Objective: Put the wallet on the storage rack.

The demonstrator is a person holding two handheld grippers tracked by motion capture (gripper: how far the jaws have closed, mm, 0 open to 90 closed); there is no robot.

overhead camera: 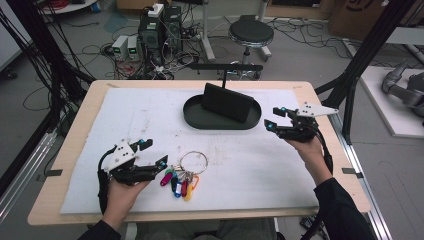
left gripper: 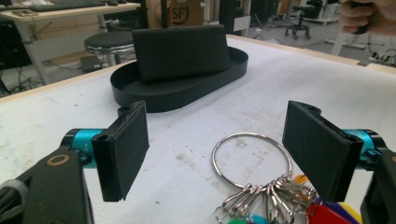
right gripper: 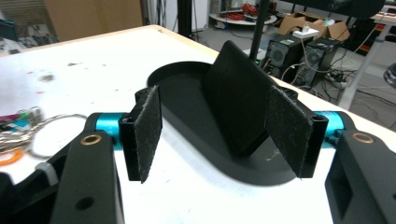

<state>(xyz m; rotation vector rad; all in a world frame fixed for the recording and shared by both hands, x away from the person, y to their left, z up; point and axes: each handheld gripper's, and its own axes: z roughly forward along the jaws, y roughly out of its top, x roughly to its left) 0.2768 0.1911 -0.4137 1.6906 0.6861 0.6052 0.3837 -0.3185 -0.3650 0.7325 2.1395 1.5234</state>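
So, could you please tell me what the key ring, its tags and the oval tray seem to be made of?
The key ring looks like polished steel wire: silvery, with bright glints. Its tags look like glossy coloured plastic. The oval tray is matt black, probably plastic or coated metal; its dull, even surface leaves that open.

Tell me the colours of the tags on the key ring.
The tags are purple, blue, red, yellow and orange, with a green one too; they show best in the high view.

A lab: computer towers (overhead camera: 161,27), tangled floor cables (overhead camera: 100,52), a stool (overhead camera: 251,34), cardboard boxes (right gripper: 299,21).

Key ring (overhead camera: 193,163) with coloured tags, flat on mat
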